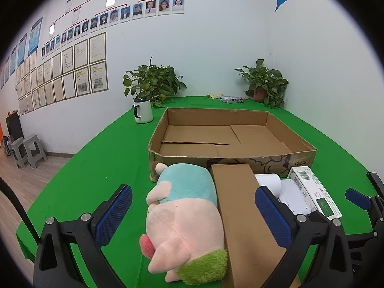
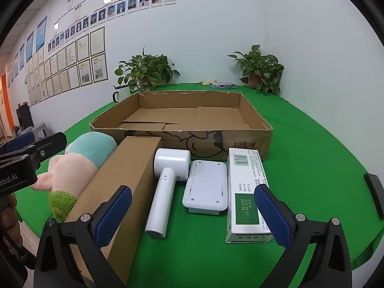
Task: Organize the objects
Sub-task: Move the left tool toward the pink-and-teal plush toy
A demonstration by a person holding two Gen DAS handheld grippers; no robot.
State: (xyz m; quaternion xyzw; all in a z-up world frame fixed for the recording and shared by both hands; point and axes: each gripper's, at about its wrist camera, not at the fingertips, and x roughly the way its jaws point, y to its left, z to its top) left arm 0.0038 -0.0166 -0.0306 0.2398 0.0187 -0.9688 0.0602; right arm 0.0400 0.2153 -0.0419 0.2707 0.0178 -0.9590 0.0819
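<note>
Cardboard tray (image 2: 242,141) holding only loose flaps; both grippers' jaws wide apart, gripping nothing.

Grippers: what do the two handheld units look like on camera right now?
Both match: the left gripper and right gripper have black plastic frames with silver screw heads and blue, grid-textured finger pads. White lettering marks the left unit's side in the right wrist view.

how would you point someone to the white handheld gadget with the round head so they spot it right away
Find the big open cardboard tray on the green table. Five things lie in a row in front of it; the gadget is the middle one, between the long brown box and a flat white case. It alone has a drum head on a straight handle.
</note>
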